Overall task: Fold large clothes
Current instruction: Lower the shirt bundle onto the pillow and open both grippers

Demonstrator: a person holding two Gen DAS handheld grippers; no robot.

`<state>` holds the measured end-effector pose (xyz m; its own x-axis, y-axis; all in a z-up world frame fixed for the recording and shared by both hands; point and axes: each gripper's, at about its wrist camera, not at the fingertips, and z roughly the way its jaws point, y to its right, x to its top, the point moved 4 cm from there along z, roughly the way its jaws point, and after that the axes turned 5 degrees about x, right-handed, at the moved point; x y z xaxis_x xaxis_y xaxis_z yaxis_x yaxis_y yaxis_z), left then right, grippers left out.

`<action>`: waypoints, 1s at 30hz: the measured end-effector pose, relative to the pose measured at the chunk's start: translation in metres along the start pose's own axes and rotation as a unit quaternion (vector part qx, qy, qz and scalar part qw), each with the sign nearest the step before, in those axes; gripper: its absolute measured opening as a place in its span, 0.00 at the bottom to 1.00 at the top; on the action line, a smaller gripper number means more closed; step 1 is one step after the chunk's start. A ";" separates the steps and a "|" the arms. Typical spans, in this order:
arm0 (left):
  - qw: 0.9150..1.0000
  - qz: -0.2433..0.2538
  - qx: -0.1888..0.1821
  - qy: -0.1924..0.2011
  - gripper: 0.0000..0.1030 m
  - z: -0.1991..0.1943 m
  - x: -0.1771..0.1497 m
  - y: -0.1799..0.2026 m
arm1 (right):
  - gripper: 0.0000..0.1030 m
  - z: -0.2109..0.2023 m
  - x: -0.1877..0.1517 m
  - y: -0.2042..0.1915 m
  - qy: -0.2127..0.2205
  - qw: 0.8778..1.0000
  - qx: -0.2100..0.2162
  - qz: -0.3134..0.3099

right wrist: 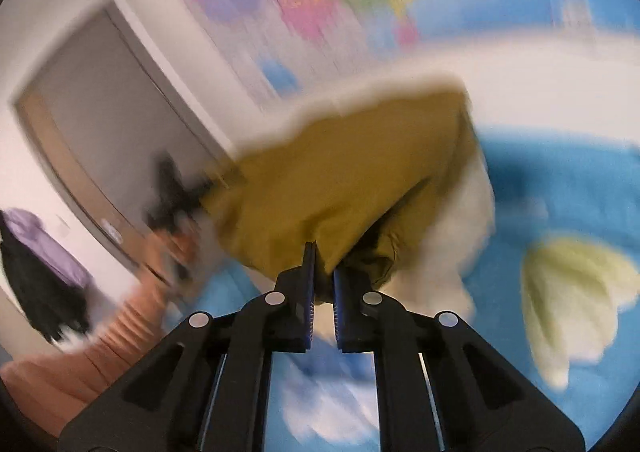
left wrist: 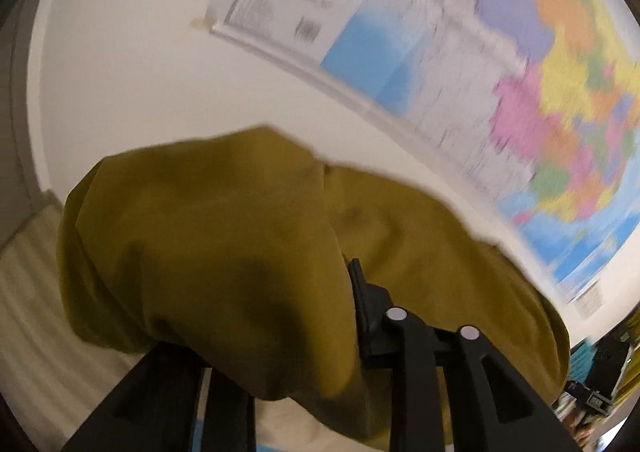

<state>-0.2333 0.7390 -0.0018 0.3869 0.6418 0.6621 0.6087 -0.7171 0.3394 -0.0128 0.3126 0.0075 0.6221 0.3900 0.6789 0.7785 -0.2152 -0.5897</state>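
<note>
An olive-yellow garment (left wrist: 224, 244) hangs in the air. In the left wrist view it drapes over my left gripper (left wrist: 344, 276) and hides the left finger; only the right finger (left wrist: 368, 304) shows, pressed into the cloth. In the right wrist view the same garment (right wrist: 340, 179) stretches up and away, with a white lining along its edge. My right gripper (right wrist: 323, 264) pinches a fold of it between nearly closed blue pads (right wrist: 308, 284). Both views are motion-blurred.
A colourful wall map (left wrist: 540, 71) fills the wall ahead. A blue bedsheet with white clouds (right wrist: 560, 179) lies below, with a pale yellow cloth (right wrist: 568, 292) on it. A grey door (right wrist: 100, 123), dark hanging clothes (right wrist: 36, 264) and orange fabric (right wrist: 100, 348) are at the left.
</note>
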 end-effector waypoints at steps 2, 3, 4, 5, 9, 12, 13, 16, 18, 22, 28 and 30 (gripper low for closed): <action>0.999 0.022 0.023 0.005 0.30 -0.001 -0.009 0.004 | 0.09 0.018 -0.012 0.013 -0.026 0.999 -0.014 0.017; 0.999 0.025 0.034 0.008 0.31 -0.004 -0.011 0.005 | 0.10 0.019 -0.014 0.019 -0.026 0.999 -0.009 0.035; 0.999 0.024 0.043 0.005 0.33 -0.007 -0.012 0.006 | 0.12 0.020 -0.010 0.017 -0.025 0.999 -0.009 0.042; 0.999 0.022 0.048 0.001 0.37 -0.009 -0.011 0.007 | 0.13 0.018 -0.008 0.017 -0.023 0.999 -0.012 0.043; 0.994 0.044 0.100 0.004 0.49 -0.029 -0.015 0.017 | 0.27 0.005 -0.011 0.013 -0.035 0.997 -0.068 0.012; 0.984 0.072 0.159 0.040 0.73 -0.057 -0.023 0.025 | 0.27 -0.006 -0.002 -0.004 -0.013 0.997 -0.074 -0.014; 0.980 0.082 0.172 0.054 0.74 -0.067 -0.026 0.029 | 0.27 -0.012 0.002 -0.011 -0.003 0.997 -0.077 -0.025; 0.976 0.109 0.170 0.080 0.74 -0.090 -0.035 0.046 | 0.31 -0.017 0.019 -0.039 0.028 0.994 -0.079 -0.077; 0.977 0.120 0.151 0.085 0.75 -0.098 -0.039 0.063 | 0.37 -0.010 0.028 -0.052 0.042 0.990 -0.087 -0.104; 0.975 0.155 0.125 0.096 0.81 -0.096 -0.048 0.100 | 0.37 0.022 0.046 -0.063 0.050 0.988 -0.076 -0.122; 0.974 0.179 0.126 0.060 0.81 -0.054 -0.067 0.126 | 0.34 0.077 0.050 -0.038 0.003 0.985 -0.120 -0.122; 0.972 0.182 0.137 0.052 0.81 -0.043 -0.074 0.127 | 0.33 0.081 0.046 -0.021 -0.009 0.988 -0.114 -0.101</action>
<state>-0.2146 0.5892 0.0213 0.5489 0.3178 0.7732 0.6116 -0.7832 -0.1123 -0.0069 0.4079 0.0157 0.4527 0.4609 0.7633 0.8863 -0.3268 -0.3283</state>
